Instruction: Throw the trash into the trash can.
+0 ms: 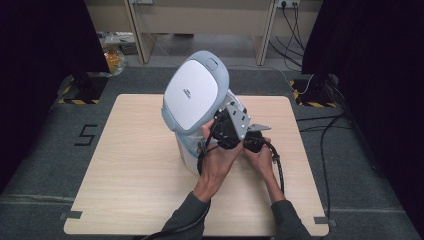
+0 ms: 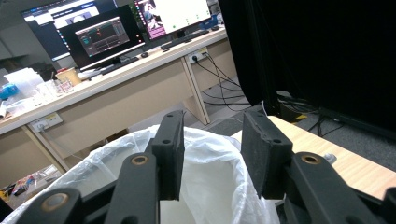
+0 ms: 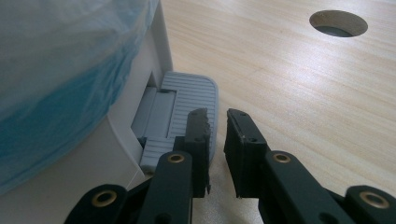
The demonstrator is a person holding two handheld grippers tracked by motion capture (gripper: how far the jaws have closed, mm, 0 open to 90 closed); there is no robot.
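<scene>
A pedal bin stands near the middle of the tabletop, its grey-and-white lid swung up and tilted back toward eleven o'clock. A thin plastic bag lines it, white over the rim in the left claw's view and bluish against the bin wall in the right claw's view. At the foot of the bin a ribbed grey pedal sticks out low over the wood.

The right claw points down at that pedal, at about four o'clock from the bin in the high view. Its jaws are clenched to a narrow gap with nothing between them, and the left jaw's tip lies over the pedal's outer end; whether it presses there I cannot tell.

The left claw sits just beside the right one, above the bin's open mouth. Its jaws are released, apart over the bag, with nothing gripped between the pads.

Farther out, a round hole is cut in the tabletop at one o'clock in the right claw's view. Beyond the tabletop, a long desk carries monitors.
</scene>
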